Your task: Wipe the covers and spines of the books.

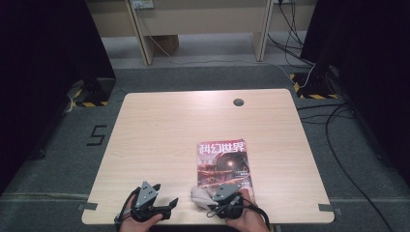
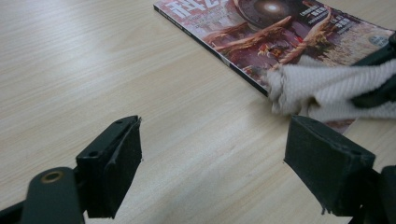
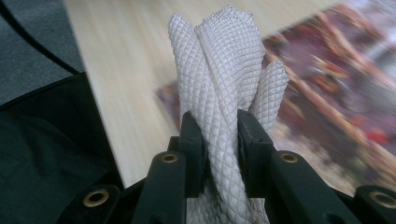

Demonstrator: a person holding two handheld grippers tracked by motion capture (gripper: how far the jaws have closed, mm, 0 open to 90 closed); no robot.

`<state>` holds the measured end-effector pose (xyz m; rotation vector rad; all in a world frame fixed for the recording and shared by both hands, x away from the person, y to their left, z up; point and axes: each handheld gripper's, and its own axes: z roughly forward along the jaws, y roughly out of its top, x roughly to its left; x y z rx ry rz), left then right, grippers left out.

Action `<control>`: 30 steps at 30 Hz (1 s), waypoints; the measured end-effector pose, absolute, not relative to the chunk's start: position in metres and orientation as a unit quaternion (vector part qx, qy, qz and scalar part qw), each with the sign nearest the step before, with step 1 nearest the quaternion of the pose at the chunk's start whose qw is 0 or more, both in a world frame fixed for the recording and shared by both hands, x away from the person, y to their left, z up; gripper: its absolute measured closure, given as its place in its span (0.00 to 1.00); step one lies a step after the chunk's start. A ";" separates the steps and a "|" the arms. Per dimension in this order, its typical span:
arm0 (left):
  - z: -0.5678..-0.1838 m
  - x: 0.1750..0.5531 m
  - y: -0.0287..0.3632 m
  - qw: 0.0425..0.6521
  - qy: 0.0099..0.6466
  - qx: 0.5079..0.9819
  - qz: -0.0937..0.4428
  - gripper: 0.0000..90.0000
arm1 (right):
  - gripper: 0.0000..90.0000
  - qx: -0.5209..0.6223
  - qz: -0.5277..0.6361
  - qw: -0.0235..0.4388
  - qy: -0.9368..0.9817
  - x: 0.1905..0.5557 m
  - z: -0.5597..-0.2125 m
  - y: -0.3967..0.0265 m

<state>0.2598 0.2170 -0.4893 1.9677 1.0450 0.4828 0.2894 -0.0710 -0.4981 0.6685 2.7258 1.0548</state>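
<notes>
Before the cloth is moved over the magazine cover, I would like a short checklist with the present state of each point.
1. Right gripper is shut on the white cloth: ok.
2. Cloth is bunched between the jaws with a good part standing free beyond them: ok.
3. Cloth is at the near left corner of the magazine; contact with the cover: cannot tell.
4. Magazine lies flat and closed on the table: ok.
5. Left gripper is open, empty, beside the magazine on the bare wood, so nothing steadies the magazine: not ok.
6. Nothing else rests on the cover: ok.
</notes>
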 end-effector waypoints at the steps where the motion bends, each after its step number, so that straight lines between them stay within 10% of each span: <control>1: -0.490 0.260 0.216 0.417 0.415 0.785 0.191 0.20 | 0.83 0.230 0.351 0.074 0.905 0.291 -0.498 -0.075; 30: -0.511 0.280 0.137 0.393 0.347 0.834 0.169 0.19 | 0.83 0.309 0.344 0.116 0.879 0.300 -0.498 -0.146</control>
